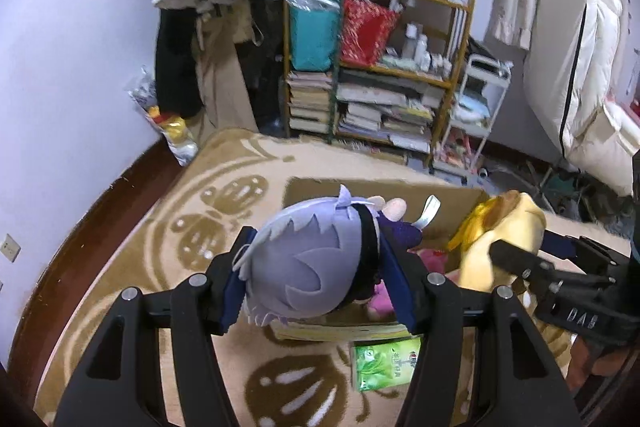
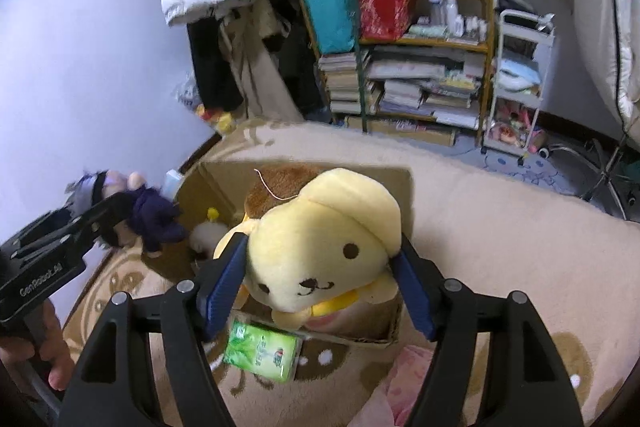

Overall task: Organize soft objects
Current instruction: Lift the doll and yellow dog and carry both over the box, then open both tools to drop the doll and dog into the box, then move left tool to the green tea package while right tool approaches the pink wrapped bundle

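My left gripper (image 1: 320, 275) is shut on a grey-haired plush doll (image 1: 304, 263) in dark purple clothes and holds it above the cardboard box (image 1: 316, 187). The doll also shows in the right wrist view (image 2: 136, 207). My right gripper (image 2: 320, 283) is shut on a yellow dog plush (image 2: 320, 247) with a brown beret, held over the same box (image 2: 224, 183). The dog plush shows at the right of the left wrist view (image 1: 496, 239). Pink and white soft toys (image 2: 206, 237) lie inside the box.
The box sits on a beige patterned blanket (image 1: 224, 211). A green tissue pack (image 2: 262, 351) lies in front of the box, and a pink cloth (image 2: 408, 375) lies beside it. A cluttered bookshelf (image 1: 376, 67), hanging coats and a white cart (image 2: 520, 79) stand behind.
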Tool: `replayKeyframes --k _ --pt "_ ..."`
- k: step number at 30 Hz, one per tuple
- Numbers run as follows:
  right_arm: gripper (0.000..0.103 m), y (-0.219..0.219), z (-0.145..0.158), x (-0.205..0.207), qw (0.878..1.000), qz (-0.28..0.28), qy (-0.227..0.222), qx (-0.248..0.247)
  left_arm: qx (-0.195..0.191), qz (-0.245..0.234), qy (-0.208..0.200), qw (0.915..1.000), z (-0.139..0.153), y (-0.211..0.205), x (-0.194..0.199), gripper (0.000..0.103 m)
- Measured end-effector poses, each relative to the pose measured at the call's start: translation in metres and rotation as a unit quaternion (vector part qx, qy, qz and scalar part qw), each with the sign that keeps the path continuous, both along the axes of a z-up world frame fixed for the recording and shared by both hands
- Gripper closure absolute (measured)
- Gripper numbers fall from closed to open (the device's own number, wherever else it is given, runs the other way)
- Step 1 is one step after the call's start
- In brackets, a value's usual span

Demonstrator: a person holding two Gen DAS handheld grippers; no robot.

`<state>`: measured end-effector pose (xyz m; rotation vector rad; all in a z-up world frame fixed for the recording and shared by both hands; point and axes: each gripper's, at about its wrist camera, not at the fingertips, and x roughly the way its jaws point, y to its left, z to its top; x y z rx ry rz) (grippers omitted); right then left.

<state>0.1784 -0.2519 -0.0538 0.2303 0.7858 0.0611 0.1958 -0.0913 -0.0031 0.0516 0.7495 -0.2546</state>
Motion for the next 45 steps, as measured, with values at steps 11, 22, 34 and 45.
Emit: replayKeyframes --k 11,22,34,45 --pt "0.019 -0.007 -0.014 0.004 1.000 0.000 0.020 0.016 0.027 0.000 0.026 0.9993 -0.015 -0.021 0.017 0.040" --pt "0.010 -0.012 -0.001 0.003 1.000 -0.006 0.015 0.011 0.032 -0.015 0.042 0.9985 0.001 -0.028 0.014 0.020" --pt "0.000 -0.014 0.020 -0.020 0.999 -0.015 0.028 -0.006 0.027 -0.008 0.054 0.9981 0.017 -0.015 -0.011 0.005" --pt "0.000 -0.027 0.008 -0.061 0.997 -0.040 0.061 0.025 0.024 0.007 0.100 0.9947 -0.002 0.000 -0.036 0.004"
